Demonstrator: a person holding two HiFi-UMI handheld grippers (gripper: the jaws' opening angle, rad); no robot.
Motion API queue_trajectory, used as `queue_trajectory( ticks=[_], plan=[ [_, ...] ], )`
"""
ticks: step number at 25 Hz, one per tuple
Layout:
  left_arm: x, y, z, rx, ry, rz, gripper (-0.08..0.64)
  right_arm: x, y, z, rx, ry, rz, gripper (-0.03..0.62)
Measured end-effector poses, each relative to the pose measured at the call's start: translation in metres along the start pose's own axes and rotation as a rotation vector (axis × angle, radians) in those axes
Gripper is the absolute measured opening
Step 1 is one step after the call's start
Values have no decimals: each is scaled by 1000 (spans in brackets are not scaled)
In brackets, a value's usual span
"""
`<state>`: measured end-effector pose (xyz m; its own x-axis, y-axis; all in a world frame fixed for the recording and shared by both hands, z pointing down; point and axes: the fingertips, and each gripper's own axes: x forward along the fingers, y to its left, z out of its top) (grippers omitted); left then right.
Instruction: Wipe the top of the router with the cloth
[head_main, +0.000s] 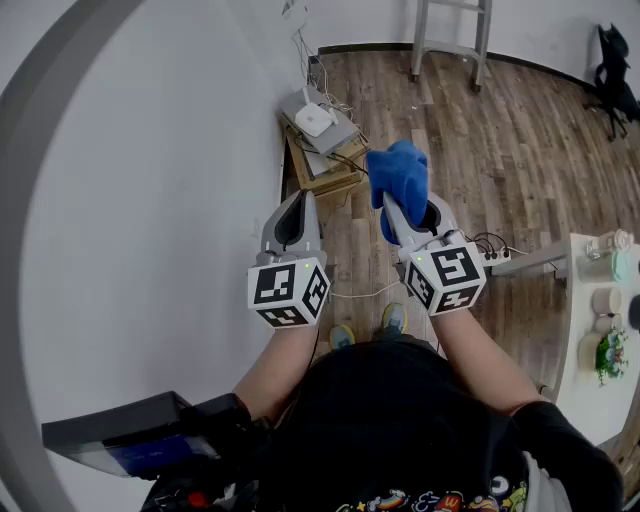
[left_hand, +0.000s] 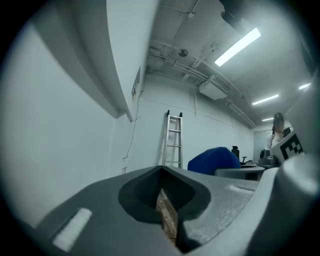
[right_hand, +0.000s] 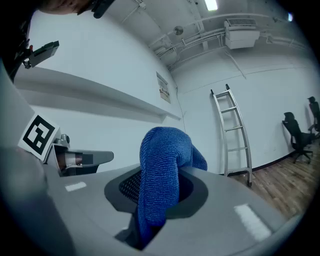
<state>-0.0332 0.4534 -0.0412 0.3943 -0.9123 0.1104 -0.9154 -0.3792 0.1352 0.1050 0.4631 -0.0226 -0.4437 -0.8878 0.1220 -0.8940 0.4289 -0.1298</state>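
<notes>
The right gripper (head_main: 393, 212) is clamped on the blue cloth (right_hand: 159, 170). Its own view shows the cloth pinched between the jaws and bulging up over them. The left gripper (head_main: 297, 203) is closed on nothing, which only its own view makes plain. Only the head view shows the floor (head_main: 480, 150), wood planks beside a white wall (head_main: 150, 200). It also shows a small white box, probably the router (head_main: 314, 120), on a grey stack over a wooden crate (head_main: 325, 182) against the wall. The right gripper view shows a ladder (right_hand: 234, 132) and a chair (right_hand: 295, 136). The router lies ahead of both grippers, well apart from the cloth and to its left.
</notes>
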Motion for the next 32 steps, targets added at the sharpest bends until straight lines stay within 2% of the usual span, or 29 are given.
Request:
queue_trajectory(
  ticks=[8, 15, 19, 26, 32],
  plan=[
    [9, 13, -8, -27, 14, -22, 0, 13, 9, -5, -28, 10, 6, 107],
    [35, 1, -20, -41, 20, -4, 0, 20, -15, -15, -21, 23, 51, 110],
    [51, -4, -24, -31, 7, 22, 0, 33, -31, -22, -61, 28, 96, 110],
    [74, 20, -40, -53, 47, 80, 0, 68, -44, -41, -19, 72, 135, 112],
    [137, 54, -50, -64, 55, 48, 0, 132, -67, -56, -8, 96, 132, 114]
  ],
)
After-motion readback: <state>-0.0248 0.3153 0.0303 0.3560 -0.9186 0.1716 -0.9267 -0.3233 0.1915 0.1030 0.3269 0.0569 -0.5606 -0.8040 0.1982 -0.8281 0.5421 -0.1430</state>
